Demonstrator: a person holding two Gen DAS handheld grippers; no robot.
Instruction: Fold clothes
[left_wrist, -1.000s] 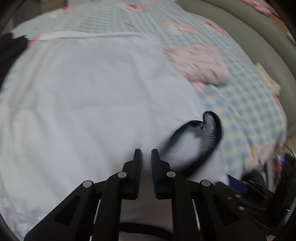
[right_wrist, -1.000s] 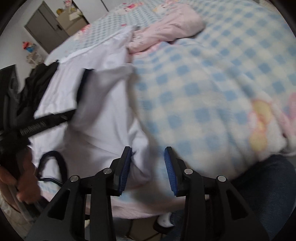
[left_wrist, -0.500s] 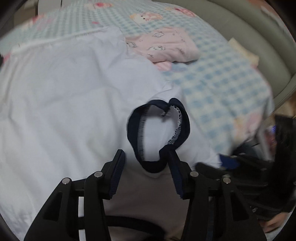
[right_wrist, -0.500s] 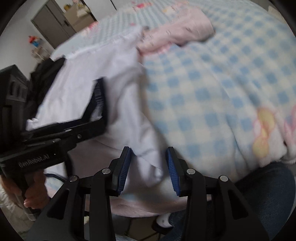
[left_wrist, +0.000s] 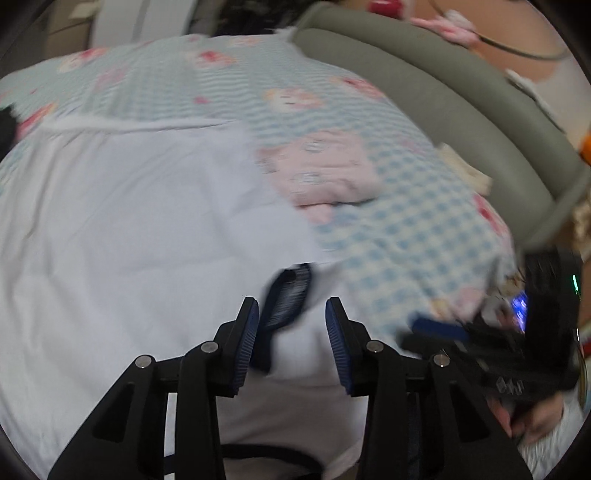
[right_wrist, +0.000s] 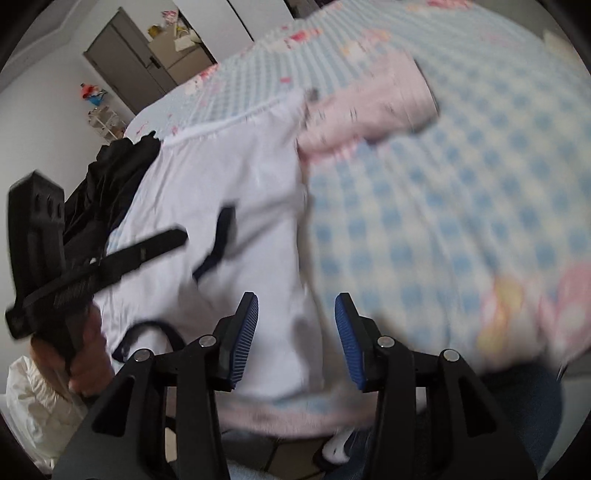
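White tee (left_wrist: 140, 229) with navy trim (left_wrist: 286, 299) lies spread flat on checkered bedspread (left_wrist: 417, 229), laid out for folding. Left gripper (left_wrist: 291, 345) closing, pinching nothing; right gripper (right_wrist: 297, 338) opening, empty, above the tee's edge.

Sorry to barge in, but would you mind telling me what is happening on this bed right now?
A person holding a claw in each hand is folding a white garment with navy trim spread on the blue checked blanket. The left claw is closing, the right claw opening; neither grips the cloth. A folded pink garment lies beside it.
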